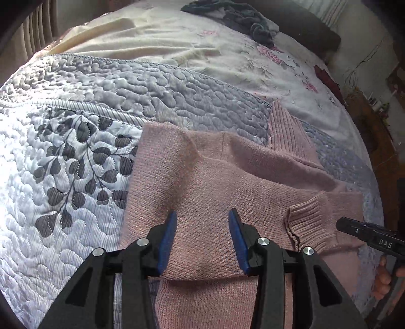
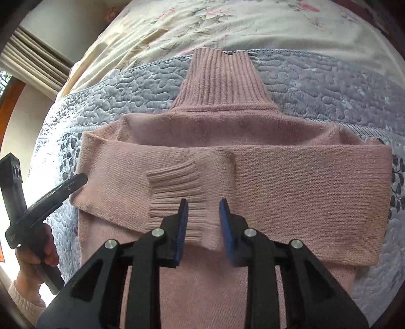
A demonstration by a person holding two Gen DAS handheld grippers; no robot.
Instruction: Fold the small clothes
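A home bedroom. Under both tools spreads a bed with a quilted grey-blue coverlet (image 1: 126,83) stitched with leaf patterns, and beyond it, ahead of the tools, a cream floral sheet (image 2: 202,22). Pleated curtains (image 2: 38,63) hang far ahead and to the left; a heap of dark clothes (image 1: 235,17) lies at the bed's far end.
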